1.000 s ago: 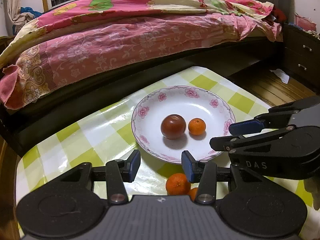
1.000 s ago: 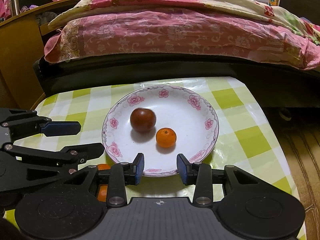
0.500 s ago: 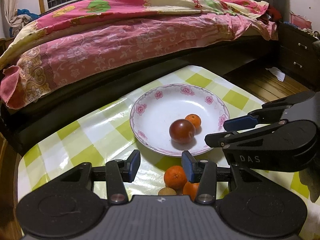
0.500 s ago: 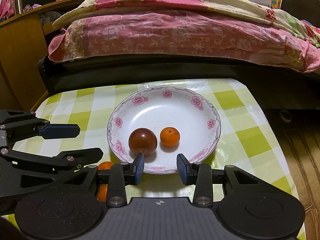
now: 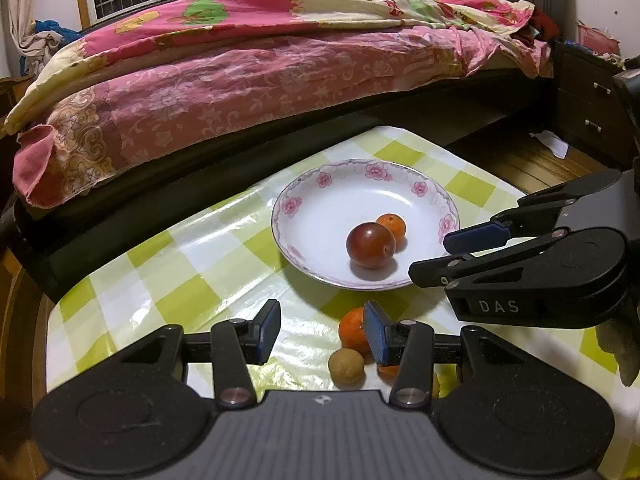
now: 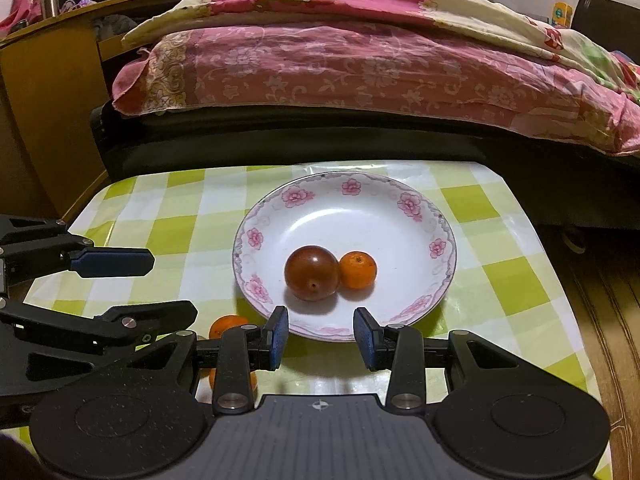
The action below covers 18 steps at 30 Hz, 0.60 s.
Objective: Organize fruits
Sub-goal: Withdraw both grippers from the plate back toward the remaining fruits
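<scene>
Our left gripper (image 5: 320, 330) is apart above three loose fruits: brown ball (image 5: 346, 367), orange (image 5: 352, 330), another orange (image 5: 387, 371). Two fruits (image 6: 311, 278) sit on the plate (image 6: 404, 204). Our right gripper (image 6: 320, 332) is apart, empty.

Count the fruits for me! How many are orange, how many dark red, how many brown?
Orange: 3, one on the plate at, two on the table at and, the last mostly hidden by the left tongs.
Dark red: 1, on the plate.
Brown: 1, on the table.
Total: 5 fruits.
</scene>
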Motion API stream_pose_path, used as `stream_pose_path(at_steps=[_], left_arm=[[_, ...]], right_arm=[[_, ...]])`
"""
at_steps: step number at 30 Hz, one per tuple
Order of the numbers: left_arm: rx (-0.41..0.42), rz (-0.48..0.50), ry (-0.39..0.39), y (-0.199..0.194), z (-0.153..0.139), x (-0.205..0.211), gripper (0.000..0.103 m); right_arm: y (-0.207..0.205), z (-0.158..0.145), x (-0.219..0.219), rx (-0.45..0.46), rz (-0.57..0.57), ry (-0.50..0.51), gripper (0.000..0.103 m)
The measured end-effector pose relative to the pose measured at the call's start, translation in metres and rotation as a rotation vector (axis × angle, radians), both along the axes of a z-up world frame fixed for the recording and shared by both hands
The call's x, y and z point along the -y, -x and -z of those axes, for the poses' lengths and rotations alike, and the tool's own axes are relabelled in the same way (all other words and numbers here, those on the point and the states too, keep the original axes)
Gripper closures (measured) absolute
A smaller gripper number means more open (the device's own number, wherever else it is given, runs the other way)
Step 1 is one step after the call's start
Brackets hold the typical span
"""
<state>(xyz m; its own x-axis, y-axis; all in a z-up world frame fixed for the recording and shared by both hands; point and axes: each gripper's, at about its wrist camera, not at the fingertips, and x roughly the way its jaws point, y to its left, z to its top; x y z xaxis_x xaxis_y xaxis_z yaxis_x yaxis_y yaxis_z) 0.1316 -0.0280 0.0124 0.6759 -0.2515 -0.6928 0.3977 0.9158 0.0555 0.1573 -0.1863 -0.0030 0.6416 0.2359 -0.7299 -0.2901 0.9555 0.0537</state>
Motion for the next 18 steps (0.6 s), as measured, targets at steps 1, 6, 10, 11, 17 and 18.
stream_pose_path(at_steps=[1, 6, 10, 11, 17, 18], left_arm=[[0.0, 0.0, 0.0, 0.001, 0.0, -0.001, 0.051], [-0.003, 0.001, -0.003, 0.004, 0.002, -0.006, 0.051], [-0.006, 0.004, -0.006, 0.007, 0.004, -0.01, 0.051], [-0.006, 0.006, -0.007, 0.008, 0.003, -0.01, 0.051], [-0.005, 0.013, -0.006, 0.009, 0.002, -0.01, 0.051], [-0.006, 0.014, -0.007, 0.009, 0.003, -0.01, 0.051]], right_arm=[[0.001, 0.0, -0.001, 0.0, -0.002, 0.001, 0.069], [0.004, 0.001, -0.004, -0.004, -0.012, 0.007, 0.069], [0.005, 0.001, -0.005, -0.005, -0.019, 0.011, 0.069], [0.006, 0.002, -0.006, -0.005, -0.02, 0.011, 0.069], [0.008, 0.002, -0.007, -0.006, -0.021, 0.014, 0.069], [0.009, 0.002, -0.007, -0.007, -0.022, 0.015, 0.069]])
